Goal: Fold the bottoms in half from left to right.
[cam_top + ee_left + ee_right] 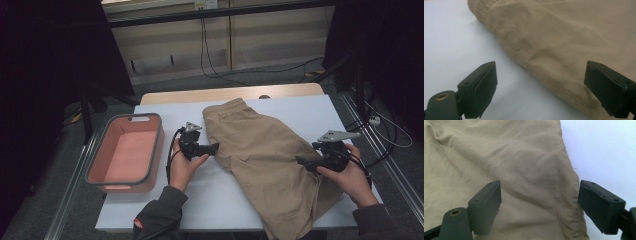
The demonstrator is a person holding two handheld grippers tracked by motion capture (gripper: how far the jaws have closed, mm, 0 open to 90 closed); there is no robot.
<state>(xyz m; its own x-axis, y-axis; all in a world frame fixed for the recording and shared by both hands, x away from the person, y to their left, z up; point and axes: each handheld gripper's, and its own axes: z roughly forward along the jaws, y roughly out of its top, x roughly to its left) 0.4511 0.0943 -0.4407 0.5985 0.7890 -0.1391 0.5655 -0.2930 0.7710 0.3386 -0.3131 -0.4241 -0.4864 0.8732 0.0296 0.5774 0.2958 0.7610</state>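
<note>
While both sets of fingers (484, 90) stand apart, the khaki shorts' (260, 155) hems lie between them, bare surface (150, 205) beside.

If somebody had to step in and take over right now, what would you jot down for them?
Left gripper: open, at the left edge of the tan trousers, holding nothing.
Right gripper: open over the trousers' right edge, nothing pinched.
Trousers lie spread on the white table, one end hanging off the near edge. The pink bin sits on the left.
Done: nothing folded yet.
Left: probably grasp both edges and fold.
</note>
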